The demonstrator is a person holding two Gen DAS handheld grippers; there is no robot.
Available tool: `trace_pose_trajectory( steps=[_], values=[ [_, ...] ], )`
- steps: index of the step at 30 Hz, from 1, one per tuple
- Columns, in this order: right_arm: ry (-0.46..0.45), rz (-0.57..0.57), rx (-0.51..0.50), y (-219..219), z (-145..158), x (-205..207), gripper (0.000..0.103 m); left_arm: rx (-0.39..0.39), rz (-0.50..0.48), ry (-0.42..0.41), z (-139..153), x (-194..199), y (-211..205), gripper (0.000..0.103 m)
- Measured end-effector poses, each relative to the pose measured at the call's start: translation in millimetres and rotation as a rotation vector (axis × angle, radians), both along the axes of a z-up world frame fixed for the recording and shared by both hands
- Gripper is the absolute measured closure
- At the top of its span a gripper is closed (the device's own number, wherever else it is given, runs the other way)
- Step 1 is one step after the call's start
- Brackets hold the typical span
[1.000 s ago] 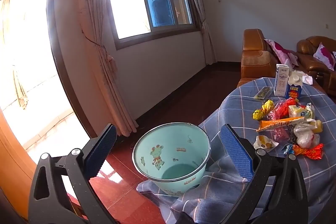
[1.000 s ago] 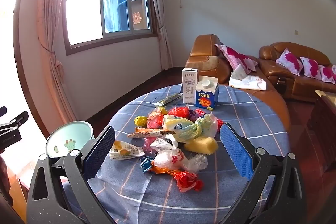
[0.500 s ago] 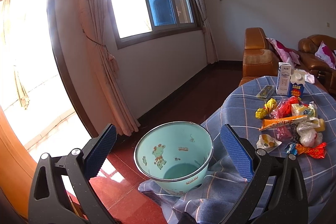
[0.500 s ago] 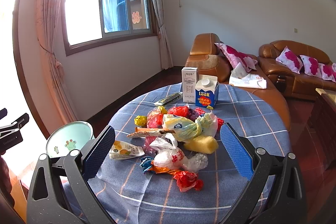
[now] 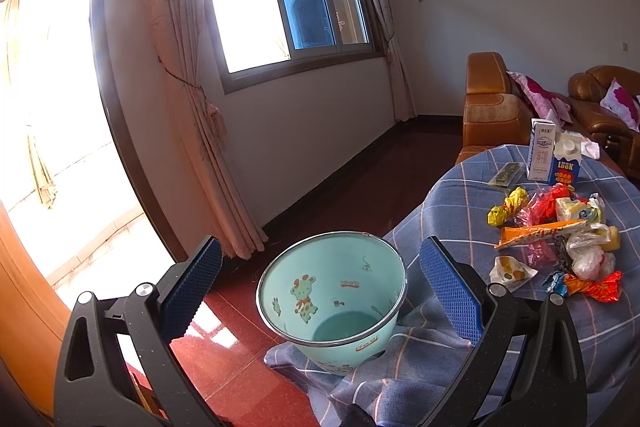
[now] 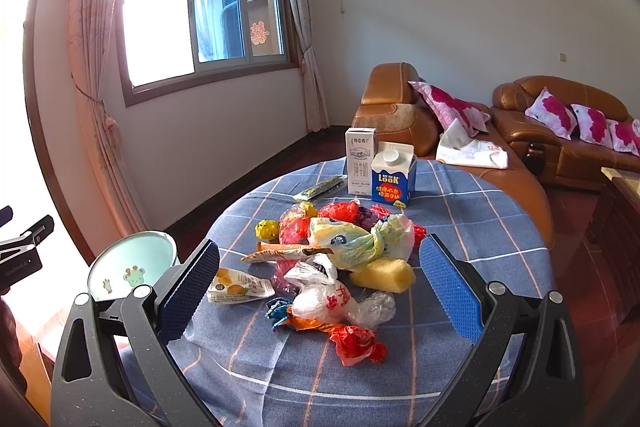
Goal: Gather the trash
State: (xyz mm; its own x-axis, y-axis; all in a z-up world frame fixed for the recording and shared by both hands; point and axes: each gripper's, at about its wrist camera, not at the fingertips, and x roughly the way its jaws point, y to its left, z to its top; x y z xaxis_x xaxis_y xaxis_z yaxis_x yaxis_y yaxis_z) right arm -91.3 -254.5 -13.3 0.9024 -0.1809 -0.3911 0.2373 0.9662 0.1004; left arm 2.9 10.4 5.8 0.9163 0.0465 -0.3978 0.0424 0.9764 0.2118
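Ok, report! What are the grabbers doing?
Left gripper open, over empty bin. Right gripper open, holding nothing. Trash pile untouched. Nothing blocking.

The bin (image 5: 332, 303) looks like smooth plastic with a shiny metal rim. A matt checked cloth (image 6: 460, 211) covers the bench, and the floor (image 5: 240, 383) is glossy red. The wrappers (image 6: 336, 267) are crinkled plastic film.

L gripper (image 5: 320, 291) nudged fwd, bin (image 5: 332, 301) slightly closer, R view barely shifted

Wide-apart jaws framing mint bin (image 5: 332, 303)
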Motion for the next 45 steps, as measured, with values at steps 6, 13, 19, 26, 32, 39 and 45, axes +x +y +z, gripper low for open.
trace_pose_trajectory(
  steps=[6,13,19,26,32,39,45],
  values=[
    [-0.001,-0.001,0.002,0.0,-0.2,0.1,0.005,0.002,0.000,0.001,0.4,0.1,0.0,0.006],
    [0.000,-0.001,0.004,-0.7,-2.2,0.3,0.005,0.002,0.002,0.002,0.1,0.6,1.3,0.006],
    [0.000,-0.001,0.004,-0.9,-2.0,0.2,0.005,0.005,0.003,0.003,-0.9,1.3,1.9,0.006],
    [0.001,-0.002,0.006,-1.0,-2.2,0.4,0.005,0.006,0.004,0.004,-1.3,1.9,1.9,0.006],
    [0.005,-0.001,0.009,-2.0,-4.7,0.7,0.005,0.010,0.005,0.011,-3.5,3.2,0.6,0.006],
    [0.010,-0.001,0.012,-1.5,-6.6,0.7,0.005,0.016,0.000,0.016,-5.4,2.3,-1.5,0.006],
    [0.022,-0.012,0.018,-2.7,-13.3,5.0,0.005,0.018,0.005,0.031,-8.2,6.6,-1.7,0.006]
  ],
)
